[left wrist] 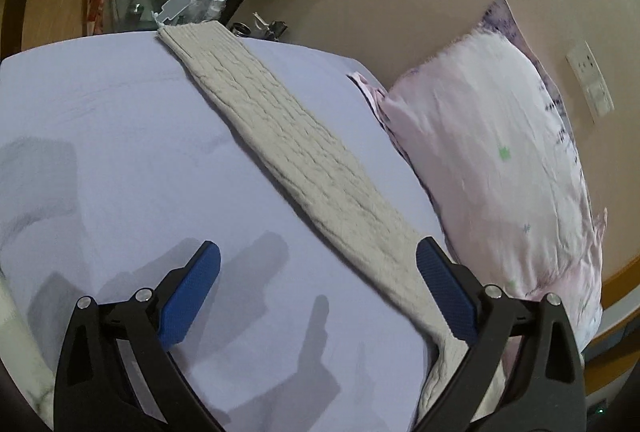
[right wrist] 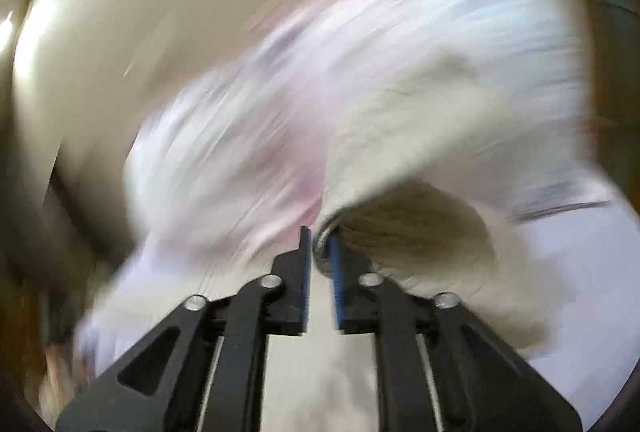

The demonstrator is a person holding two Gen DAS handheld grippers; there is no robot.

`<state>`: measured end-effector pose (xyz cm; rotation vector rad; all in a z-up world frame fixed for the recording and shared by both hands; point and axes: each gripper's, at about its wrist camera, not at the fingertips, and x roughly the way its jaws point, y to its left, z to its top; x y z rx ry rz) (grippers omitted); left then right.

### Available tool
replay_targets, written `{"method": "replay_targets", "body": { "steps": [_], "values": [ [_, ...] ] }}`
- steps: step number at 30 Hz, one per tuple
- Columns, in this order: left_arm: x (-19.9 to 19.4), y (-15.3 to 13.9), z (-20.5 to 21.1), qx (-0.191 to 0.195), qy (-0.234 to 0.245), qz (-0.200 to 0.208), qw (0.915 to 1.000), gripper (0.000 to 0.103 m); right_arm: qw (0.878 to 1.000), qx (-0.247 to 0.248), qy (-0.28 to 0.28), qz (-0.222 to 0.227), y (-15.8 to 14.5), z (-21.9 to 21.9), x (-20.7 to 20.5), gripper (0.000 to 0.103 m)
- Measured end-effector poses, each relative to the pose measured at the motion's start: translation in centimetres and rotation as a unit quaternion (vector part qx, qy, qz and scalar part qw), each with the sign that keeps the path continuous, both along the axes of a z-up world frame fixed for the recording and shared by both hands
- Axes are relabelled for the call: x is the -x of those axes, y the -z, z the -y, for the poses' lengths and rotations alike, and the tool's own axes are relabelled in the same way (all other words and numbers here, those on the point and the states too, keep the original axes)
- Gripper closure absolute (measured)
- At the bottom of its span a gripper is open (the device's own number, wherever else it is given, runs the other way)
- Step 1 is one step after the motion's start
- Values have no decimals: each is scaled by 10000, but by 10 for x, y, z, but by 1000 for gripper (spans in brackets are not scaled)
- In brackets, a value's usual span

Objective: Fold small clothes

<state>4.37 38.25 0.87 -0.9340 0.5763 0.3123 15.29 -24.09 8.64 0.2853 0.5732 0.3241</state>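
**A:** Start at the fingers. What has the right gripper (right wrist: 319, 256) got?

**B:** Its blue pads are nearly together, with a thin bunch of the cream knit sock (right wrist: 404, 232) pinched between them at the tips. The whole view is smeared, so I can't say how much fabric is caught, only that the sock bulges up and off to the right from the pinch.

**A:** And the left gripper (left wrist: 318, 292)?

**B:** Spread wide, holding nothing. Its right pad (left wrist: 444, 296) lies against the near end of the sock (left wrist: 288, 140); the left pad (left wrist: 188, 300) hangs over bare lilac bedsheet (left wrist: 120, 152).

**A:** Where does the sock lie?

**B:** Flat in a long strip across the sheet, from near right to the far left edge, where a white tag (left wrist: 174, 6) sticks out. A pale pink pillow (left wrist: 492, 136) sits just to its right.

**A:** So which step?

**B:** I'd judge the fold is just starting: one end lifted, the rest laid out straight.

**A:** Next?

**B:** Probably carry the pinched end over toward the far tagged end, while the left gripper pins or grips the strip so it doesn't drag.
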Motion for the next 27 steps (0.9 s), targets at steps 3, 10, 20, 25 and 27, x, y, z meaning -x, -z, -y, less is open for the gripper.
{"method": "replay_targets", "body": {
  "steps": [3,10,20,25,27],
  "values": [
    [0,1,-10,86,-191,41,9998,3,9907,765,-844,-750,30,-81,-3,54],
    [-11,11,-47,606,-479,121,9969,22,9964,826,-25,-203,8,-32,28,16],
    [-32,22,-82,1126,-747,112,9908,49,9948,261,667,-724,41,29,18,15],
    [-51,26,-78,1400,-673,-111,9878,95,9937,162,767,-802,52,40,22,15],
    [-58,8,-65,1052,-635,-48,9924,97,9930,156,833,-824,53,48,25,15]
  ]
}}
